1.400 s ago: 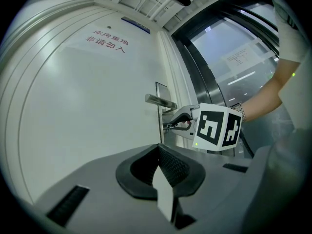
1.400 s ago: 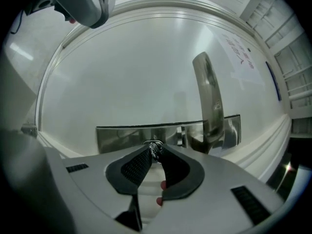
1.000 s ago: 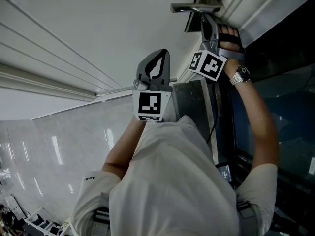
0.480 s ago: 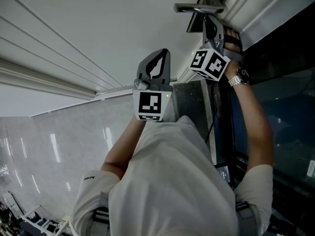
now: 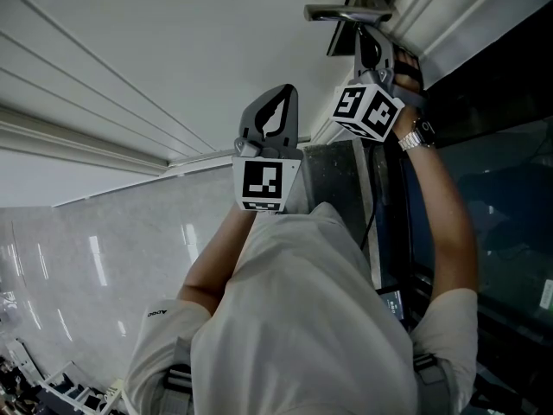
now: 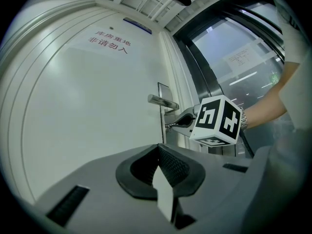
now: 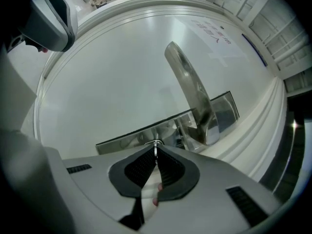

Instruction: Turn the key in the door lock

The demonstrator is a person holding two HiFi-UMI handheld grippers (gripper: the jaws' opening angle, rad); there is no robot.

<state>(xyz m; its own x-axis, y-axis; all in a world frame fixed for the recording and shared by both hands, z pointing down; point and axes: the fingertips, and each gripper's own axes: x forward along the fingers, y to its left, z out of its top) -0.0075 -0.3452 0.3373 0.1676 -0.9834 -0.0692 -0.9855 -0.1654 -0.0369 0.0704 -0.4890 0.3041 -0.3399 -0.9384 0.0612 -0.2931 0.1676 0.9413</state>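
Only the right gripper view shows the key. It is a thin metal edge standing out of the steel lock plate by the lever handle. The tips of the right gripper pinch it, the jaws having just been closing onto it. In the head view the key is hidden behind that gripper. The left gripper view shows the same tips side-on, against the lock just under the handle, and a red-lettered sign on the white door. The left gripper hangs well back from the door, its jaws together with nothing between them.
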